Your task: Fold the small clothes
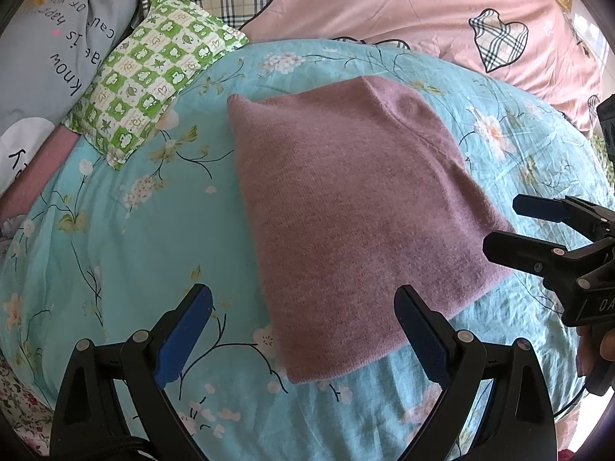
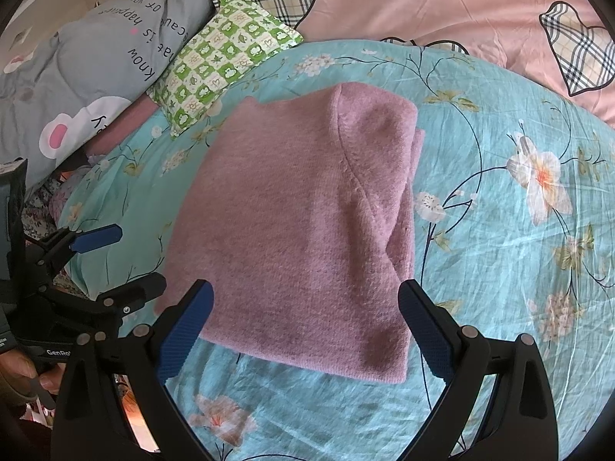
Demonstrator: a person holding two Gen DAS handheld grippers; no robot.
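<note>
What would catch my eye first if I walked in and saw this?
The mauve knitted garment, folded into a neat block, lies in the middle of a turquoise flowered sheet. Near it hover two open black grippers with blue pads, the left gripper and the right gripper, neither touching it. Behind lie a green checked pillow and a pink quilt with plaid hearts.

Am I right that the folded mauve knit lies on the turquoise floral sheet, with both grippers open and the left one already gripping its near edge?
Not quite: the left gripper grips nothing. In the left wrist view its fingers straddle the near corner of the mauve knit without closing. The rest holds: the knit lies on the turquoise floral sheet, and the right gripper is open too.
</note>
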